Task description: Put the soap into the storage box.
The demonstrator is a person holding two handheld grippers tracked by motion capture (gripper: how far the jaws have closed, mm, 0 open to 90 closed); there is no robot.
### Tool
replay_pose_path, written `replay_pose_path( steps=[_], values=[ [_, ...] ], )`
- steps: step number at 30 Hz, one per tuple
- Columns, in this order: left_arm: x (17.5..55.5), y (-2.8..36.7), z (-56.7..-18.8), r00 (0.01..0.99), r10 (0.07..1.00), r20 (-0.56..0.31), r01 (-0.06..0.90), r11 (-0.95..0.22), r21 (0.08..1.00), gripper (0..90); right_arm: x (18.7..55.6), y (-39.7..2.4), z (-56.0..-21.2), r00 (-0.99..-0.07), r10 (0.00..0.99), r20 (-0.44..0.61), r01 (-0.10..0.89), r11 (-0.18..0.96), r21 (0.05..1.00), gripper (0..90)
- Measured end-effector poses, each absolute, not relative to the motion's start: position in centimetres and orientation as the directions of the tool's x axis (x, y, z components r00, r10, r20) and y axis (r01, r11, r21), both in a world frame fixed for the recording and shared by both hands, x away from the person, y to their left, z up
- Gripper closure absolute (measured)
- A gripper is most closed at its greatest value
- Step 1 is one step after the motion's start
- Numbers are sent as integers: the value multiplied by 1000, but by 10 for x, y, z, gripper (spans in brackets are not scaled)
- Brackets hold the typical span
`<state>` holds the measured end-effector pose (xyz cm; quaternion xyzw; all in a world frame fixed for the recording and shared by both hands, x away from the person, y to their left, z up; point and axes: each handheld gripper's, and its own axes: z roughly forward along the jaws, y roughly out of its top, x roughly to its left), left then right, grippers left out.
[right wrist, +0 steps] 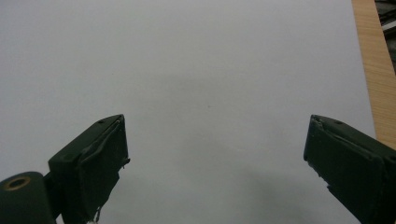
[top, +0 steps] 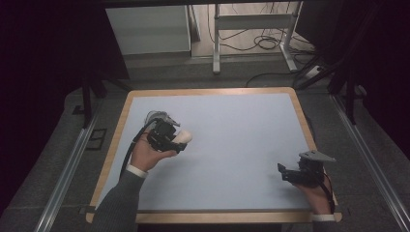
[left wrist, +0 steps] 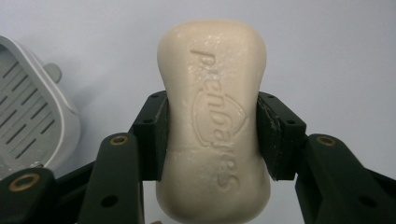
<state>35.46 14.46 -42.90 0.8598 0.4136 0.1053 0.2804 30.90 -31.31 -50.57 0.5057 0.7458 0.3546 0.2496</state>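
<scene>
A: High view first?
B: The left gripper (top: 180,140) pinches a cream soap bar (top: 184,137) at centre left; the grey soap dish (top: 158,117) behind it is half hidden. The right gripper (top: 286,173), lower right, stands spread over the table (top: 241,145).

A: Left gripper view?
B: Both pads clamp the bar (left wrist: 215,126) at its waist; its lower end is cut off. The slotted dish (left wrist: 32,112), at the left edge, holds nothing visible.

A: Right gripper view?
B: Jaws wide apart over bare tabletop (right wrist: 201,70).

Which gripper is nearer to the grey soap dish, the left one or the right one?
Left. The left gripper, shut on the soap bar, is right beside the soap dish. The right gripper rests open, far off near the table's opposite edge.
</scene>
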Motion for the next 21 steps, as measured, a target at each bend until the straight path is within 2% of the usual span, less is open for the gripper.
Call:
replay_pose_path(
  steps=[21],
  values=[
    [374, 165, -429, 590, 806, -47, 689, -473, 549, 496, 310, -314, -507, -357, 934, -16, 582, 235, 779, 61]
  ],
)
